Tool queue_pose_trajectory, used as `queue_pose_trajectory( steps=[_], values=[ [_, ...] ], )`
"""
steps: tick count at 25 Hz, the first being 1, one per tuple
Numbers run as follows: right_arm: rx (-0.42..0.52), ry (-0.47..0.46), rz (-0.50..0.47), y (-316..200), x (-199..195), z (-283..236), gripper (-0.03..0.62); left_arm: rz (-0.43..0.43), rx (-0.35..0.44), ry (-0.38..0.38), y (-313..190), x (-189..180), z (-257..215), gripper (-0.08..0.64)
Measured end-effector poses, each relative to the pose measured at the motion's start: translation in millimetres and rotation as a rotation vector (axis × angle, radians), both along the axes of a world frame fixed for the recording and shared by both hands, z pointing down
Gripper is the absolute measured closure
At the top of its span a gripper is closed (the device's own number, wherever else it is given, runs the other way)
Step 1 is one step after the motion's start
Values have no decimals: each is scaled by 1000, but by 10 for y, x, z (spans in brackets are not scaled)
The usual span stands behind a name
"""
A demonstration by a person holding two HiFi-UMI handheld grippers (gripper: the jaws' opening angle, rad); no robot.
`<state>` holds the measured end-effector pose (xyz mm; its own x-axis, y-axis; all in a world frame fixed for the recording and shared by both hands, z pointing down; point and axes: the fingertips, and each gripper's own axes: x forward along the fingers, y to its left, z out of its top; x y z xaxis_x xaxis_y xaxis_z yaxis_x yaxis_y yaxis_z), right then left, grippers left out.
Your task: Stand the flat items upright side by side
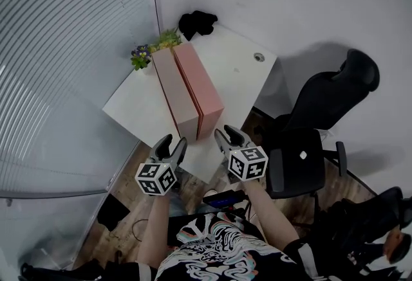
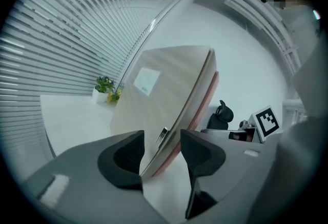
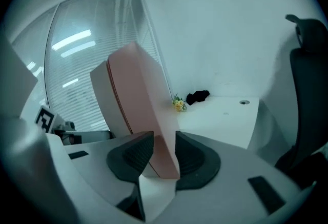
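Note:
Two flat boxes stand upright side by side on the white table (image 1: 135, 106), a beige box (image 1: 168, 90) at the left and a pink box (image 1: 205, 83) at the right. My left gripper (image 1: 172, 146) is at the beige box's near end. In the left gripper view the left gripper (image 2: 161, 141) has that box (image 2: 164, 84) between its jaws with a gap showing, so it is open. My right gripper (image 1: 227, 135) is at the pink box's near end. In the right gripper view the right gripper (image 3: 164, 146) has its pads against both faces of the pink box (image 3: 141, 95).
A small flower pot (image 1: 154, 49) and a black object (image 1: 197, 21) sit at the table's far end, and a cable hole (image 1: 259, 56) is at its right side. A black office chair (image 1: 309, 145) stands right of the table. A glass wall with blinds runs along the left.

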<state>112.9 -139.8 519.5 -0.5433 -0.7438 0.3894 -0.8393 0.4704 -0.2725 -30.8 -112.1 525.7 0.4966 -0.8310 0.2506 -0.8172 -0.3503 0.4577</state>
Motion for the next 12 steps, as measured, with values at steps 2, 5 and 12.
queue_pose_trajectory(
  steps=[2, 5, 12],
  values=[
    [-3, -86, 55, 22, 88, -125, 523, -17, 48, 3, 24, -32, -189, 364],
    [5, -74, 107, 71, 192, -247, 589, -56, 117, 14, 66, -96, -477, 407],
    [140, 5, 117, 227, 223, -680, 591, -112, 188, -147, 134, -129, -861, 540]
  ],
)
